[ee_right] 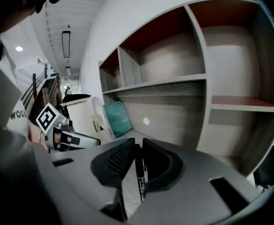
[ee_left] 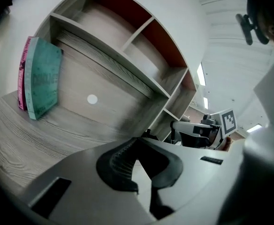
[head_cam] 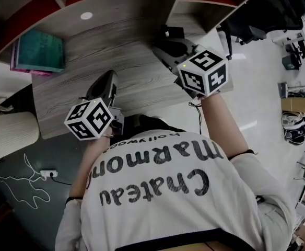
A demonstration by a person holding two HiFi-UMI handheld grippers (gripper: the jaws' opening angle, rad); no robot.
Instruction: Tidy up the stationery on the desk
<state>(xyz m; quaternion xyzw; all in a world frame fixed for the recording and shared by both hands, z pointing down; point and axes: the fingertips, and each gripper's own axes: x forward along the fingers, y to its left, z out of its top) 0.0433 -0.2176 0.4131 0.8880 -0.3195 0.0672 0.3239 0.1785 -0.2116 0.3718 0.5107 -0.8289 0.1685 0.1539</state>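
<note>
Now a thin black pen (ee_right: 140,172) is pinched by the right gripper (ee_right: 138,145). It is likely light, stiff and slippery, best held mid-body. The left gripper (ee_left: 137,140) is pressed together, empty.

Dim, flat indoor light, with strong fisheye bending in every view

Your head view is underexposed: the desk (head_cam: 116,56) looks grey, and the floor (head_cam: 16,203) sinks almost to black at lower left yet glares white at right. Light comes from ceiling strips (ee_right: 65,43) that burn out in your right gripper view. In both gripper views black vignetting eats the corners and the shelves (ee_right: 174,81) bow into arcs. Close to each lens, the left gripper (ee_left: 137,142) and the right gripper (ee_right: 138,146) are out of focus, and the pen (ee_right: 138,170) is soft and shadowed
</note>
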